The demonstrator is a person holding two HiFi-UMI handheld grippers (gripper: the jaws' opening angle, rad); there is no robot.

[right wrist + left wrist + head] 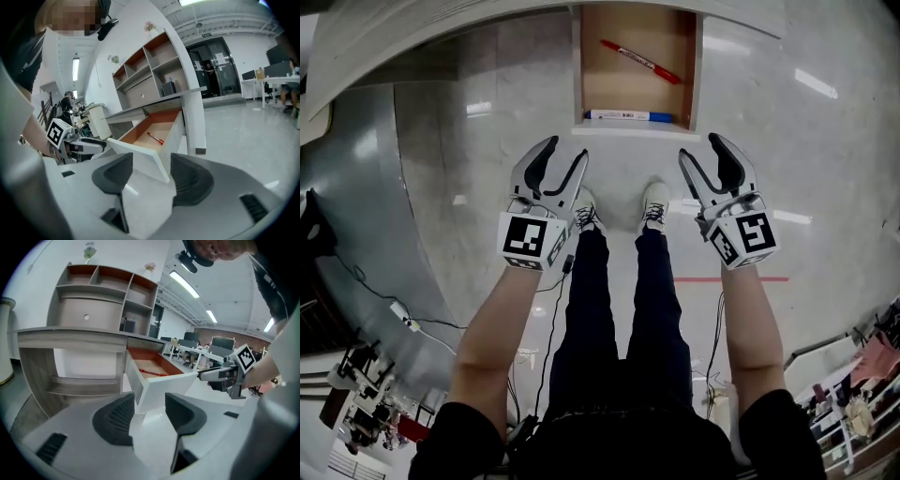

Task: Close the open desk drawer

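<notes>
Open drawer [609, 89] at 12 o'clock, red pen [639, 61] lying inside, blue pen [628, 115] along its front wall, glossy floor [825, 150] beneath

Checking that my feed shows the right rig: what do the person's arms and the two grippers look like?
The left gripper and right gripper both have light grey bodies with curved black jaw pads. Each carries a white cube printed with black square markers. Thin dark cables hang below them. The arms are bare below short black sleeves.

Drawer [628, 89] stands open (red pen [640, 61], seemingly blue marker [628, 115] inside).
</notes>
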